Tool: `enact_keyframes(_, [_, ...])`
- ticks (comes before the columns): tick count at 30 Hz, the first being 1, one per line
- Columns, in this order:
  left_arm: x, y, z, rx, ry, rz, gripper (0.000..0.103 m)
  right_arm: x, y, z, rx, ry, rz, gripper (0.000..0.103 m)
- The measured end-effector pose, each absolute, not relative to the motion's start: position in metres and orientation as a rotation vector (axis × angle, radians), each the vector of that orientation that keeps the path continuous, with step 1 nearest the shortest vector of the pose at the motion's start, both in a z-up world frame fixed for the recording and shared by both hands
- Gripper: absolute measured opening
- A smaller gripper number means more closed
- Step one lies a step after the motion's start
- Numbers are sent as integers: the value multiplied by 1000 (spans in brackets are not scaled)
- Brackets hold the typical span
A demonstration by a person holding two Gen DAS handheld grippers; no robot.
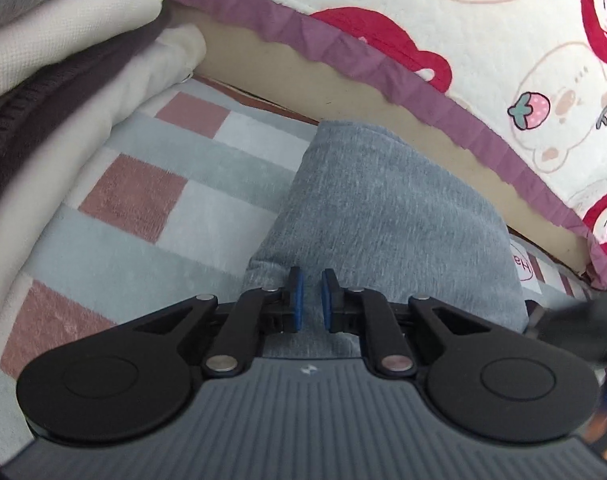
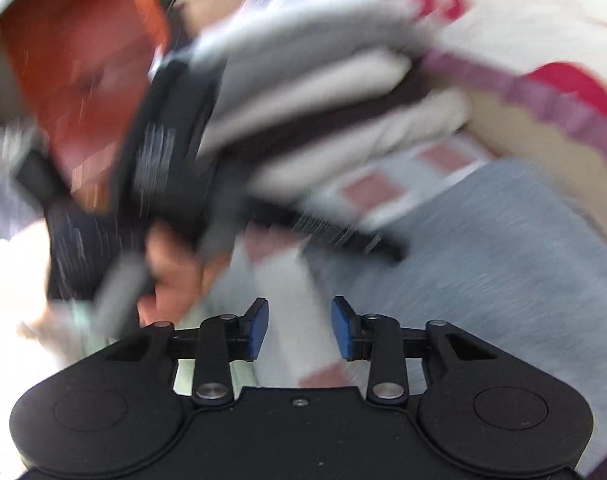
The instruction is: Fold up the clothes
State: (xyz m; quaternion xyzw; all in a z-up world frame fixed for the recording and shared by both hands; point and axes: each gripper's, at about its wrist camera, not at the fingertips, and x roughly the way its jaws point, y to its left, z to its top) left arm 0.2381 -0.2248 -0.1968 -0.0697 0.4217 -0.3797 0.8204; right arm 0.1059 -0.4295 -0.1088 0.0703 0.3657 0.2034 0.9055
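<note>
One grey garment (image 1: 387, 216) lies folded on the checked pink, grey and white rug (image 1: 143, 184), its far edge just short of the bed's purple frill (image 1: 383, 68). To the left of the garment sits one stack of folded clothes (image 1: 63, 60); I count about five layers, cream, dark and grey, though the top is cut off. The left hand-held gripper (image 1: 312, 300) hovers over the garment's near edge, blue pads a narrow gap apart, gripping nothing. The right hand-held gripper (image 2: 299, 330) is released, jaws wide, over the rug beside the garment. That view is badly blurred; a hand (image 2: 175, 264) is only roughly visible.
</note>
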Motion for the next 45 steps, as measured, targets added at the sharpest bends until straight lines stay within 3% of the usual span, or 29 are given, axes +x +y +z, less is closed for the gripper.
enact_keyframes(1, [238,-224,-198,-151,900,-809,10,108,-441,-107,157,751,367,64])
enact_keyframes(8, [242,-224,-199,-169,915,-817,10,134,-505,-136,84,841,14,65])
enact_keyframes(11, [241,-224,-199,-151,916,-817,10,132,-494,-146,25,814,1,70])
enact_keyframes(17, [237,-220,-195,-127,926,-790,10,124,-514,-127,76,848,15,70])
enact_keyframes(21, [226,-207,-192,-117,935,-764,10,61,-554,-126,377,819,-149,73])
enact_keyframes(27, [226,-197,-190,-156,941,-744,11,-31,-603,-195,1067,725,-139,76])
enact_keyframes(33, [217,-208,-183,-33,903,-717,12,-18,-587,-220,1232,690,-38,79])
enact_keyframes(35, [213,-212,-180,13,889,-704,26,-9,-579,-225,1242,693,-17,87])
enact_keyframes(36, [210,-214,-180,41,885,-680,58,-2,-576,-225,1231,686,-10,87])
enact_keyframes(37, [209,-216,-181,61,881,-652,76,6,-574,-222,1196,688,-10,88])
enact_keyframes(39, [211,-215,-183,74,872,-654,73,25,-570,-212,1103,709,-20,83])
enact_keyframes(42, [218,-209,-184,5,894,-683,64,38,-567,-172,901,671,40,56])
enact_keyframes(45, [218,-204,-191,-128,990,-739,59,53,-564,-131,641,657,77,53])
